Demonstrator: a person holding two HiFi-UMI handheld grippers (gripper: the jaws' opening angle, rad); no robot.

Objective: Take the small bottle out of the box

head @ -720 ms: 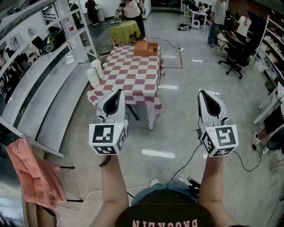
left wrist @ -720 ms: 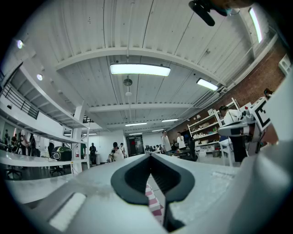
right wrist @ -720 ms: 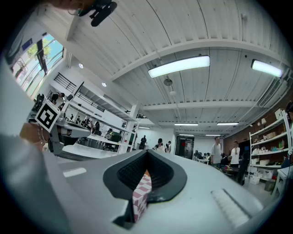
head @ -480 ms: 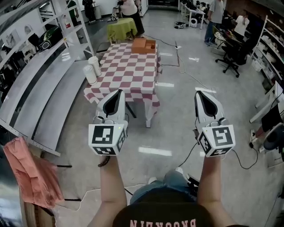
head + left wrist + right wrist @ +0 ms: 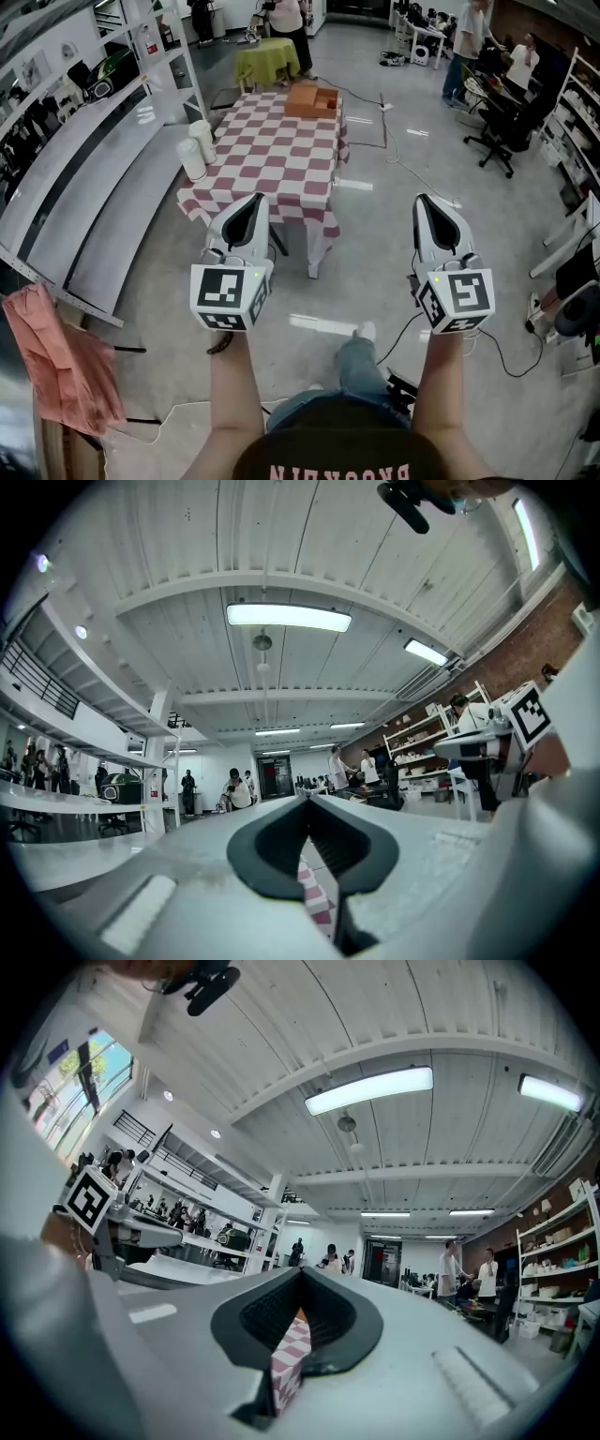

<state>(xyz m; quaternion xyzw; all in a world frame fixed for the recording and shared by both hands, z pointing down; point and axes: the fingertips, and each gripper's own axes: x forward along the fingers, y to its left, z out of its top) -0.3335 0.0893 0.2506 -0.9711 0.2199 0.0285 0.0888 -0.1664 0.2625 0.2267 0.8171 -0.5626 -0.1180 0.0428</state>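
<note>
box [image 5: 309, 100] — orange-brown | far end of checkered table [image 5: 281, 159]

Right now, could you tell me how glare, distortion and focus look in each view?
Head view: the fisheye bends the shelves, white glare patches sit on the glossy floor, and the table is sharp. Left gripper view: a dark round vignette, a blown-out lamp, a soft near foreground. Right gripper view: the same vignette, with another bright lamp.

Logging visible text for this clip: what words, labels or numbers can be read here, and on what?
"BROOKLYN", upside down, cut by the frame edge: on the person's dark shirt.
No letters on the cubes of the left gripper and right gripper: square markers only.
Labels on the shelving: too small to read.
</note>
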